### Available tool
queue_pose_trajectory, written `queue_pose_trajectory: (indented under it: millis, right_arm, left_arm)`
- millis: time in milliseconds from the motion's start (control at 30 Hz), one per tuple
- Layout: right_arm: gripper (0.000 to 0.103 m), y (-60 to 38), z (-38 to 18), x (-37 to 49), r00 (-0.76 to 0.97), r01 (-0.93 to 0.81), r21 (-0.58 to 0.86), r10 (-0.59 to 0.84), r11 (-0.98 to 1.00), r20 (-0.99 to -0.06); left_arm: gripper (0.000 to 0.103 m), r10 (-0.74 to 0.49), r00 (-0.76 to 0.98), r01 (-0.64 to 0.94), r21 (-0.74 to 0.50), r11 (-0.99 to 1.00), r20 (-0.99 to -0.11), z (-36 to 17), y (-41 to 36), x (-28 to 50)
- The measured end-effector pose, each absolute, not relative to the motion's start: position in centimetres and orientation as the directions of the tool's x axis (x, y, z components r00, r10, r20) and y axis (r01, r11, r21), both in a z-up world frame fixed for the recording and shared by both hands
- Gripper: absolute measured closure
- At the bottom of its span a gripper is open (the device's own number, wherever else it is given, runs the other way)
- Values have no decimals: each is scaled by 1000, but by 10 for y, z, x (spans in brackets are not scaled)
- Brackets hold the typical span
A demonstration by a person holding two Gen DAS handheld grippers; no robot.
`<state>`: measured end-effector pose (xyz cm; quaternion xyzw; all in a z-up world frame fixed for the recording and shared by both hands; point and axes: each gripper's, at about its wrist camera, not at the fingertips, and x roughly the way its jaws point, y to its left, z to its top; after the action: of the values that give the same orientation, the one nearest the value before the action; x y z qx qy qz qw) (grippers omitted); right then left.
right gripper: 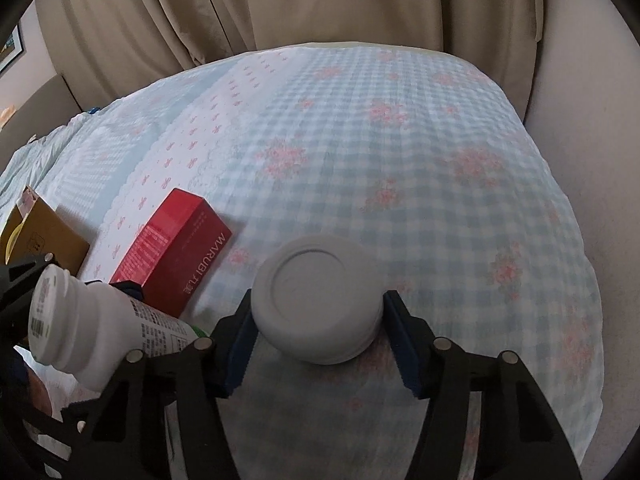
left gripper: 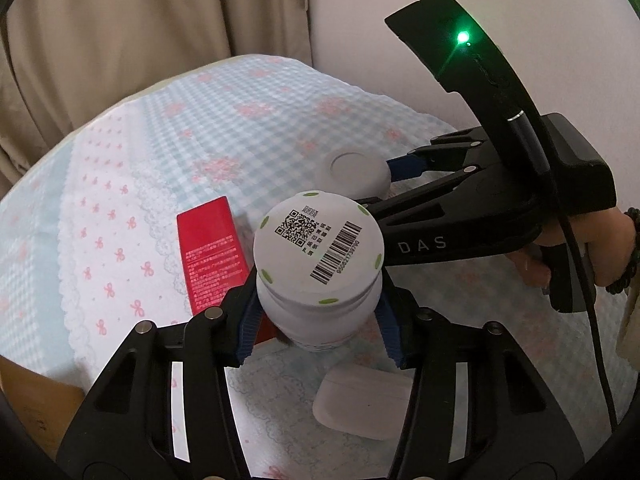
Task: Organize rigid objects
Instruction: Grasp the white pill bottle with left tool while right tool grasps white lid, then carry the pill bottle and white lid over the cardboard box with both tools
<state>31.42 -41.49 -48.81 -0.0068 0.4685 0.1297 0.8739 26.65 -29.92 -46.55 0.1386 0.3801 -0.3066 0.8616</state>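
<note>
My left gripper (left gripper: 318, 320) is shut on a white plastic bottle (left gripper: 320, 256) with a barcode and QR code on its sealed top, held above the cloth. The bottle also shows at the left of the right wrist view (right gripper: 92, 328). My right gripper (right gripper: 316, 332) is shut on a round white lid (right gripper: 318, 304), which also shows in the left wrist view (left gripper: 354, 168), beyond the bottle. A red box (left gripper: 212, 252) lies on the cloth left of the bottle; it also shows in the right wrist view (right gripper: 172, 252).
A white earbud case (left gripper: 360, 404) lies on the checked blue-and-pink cloth (right gripper: 400, 160) below my left gripper. A brown cardboard box (right gripper: 44, 236) stands at the left edge. Beige curtains (right gripper: 280, 4) hang behind the table.
</note>
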Motion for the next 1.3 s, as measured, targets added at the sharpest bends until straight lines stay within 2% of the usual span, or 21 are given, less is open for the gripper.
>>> queue_pose_trajectory:
  millis: [333, 500, 633, 833, 1000, 1133, 1300]
  right_arm:
    - [47, -422, -455, 311, 553, -143, 130, 188, 981, -812]
    - [47, -415, -405, 303, 595, -107, 144, 180, 984, -784]
    - [47, -399, -342, 295, 630, -90, 136, 162, 987, -760]
    - [47, -364, -244, 280, 662, -67, 168, 170, 984, -730]
    - [47, -318, -184, 262, 663, -112, 181, 209, 977, -719]
    - [47, -267, -150, 243, 655, -160, 186, 245, 969, -715]
    - [47, -206, -139, 227, 625, -187, 207, 279, 960, -729]
  left_arm:
    - [56, -435, 554, 599, -22, 800, -709, -427, -285, 256]
    - [57, -441, 584, 569, -44, 821, -681, -378, -266, 248]
    - [57, -433, 616, 531, -59, 845, -658, -328, -242, 241]
    - [56, -389, 672, 428, -97, 898, -630, -233, -176, 219]
    - [57, -338, 707, 358, -98, 929, -622, -171, -110, 200]
    - [56, -286, 724, 319, -62, 946, -628, -139, -56, 187]
    - [56, -257, 718, 284, -65, 957, -646, -126, 18, 177]
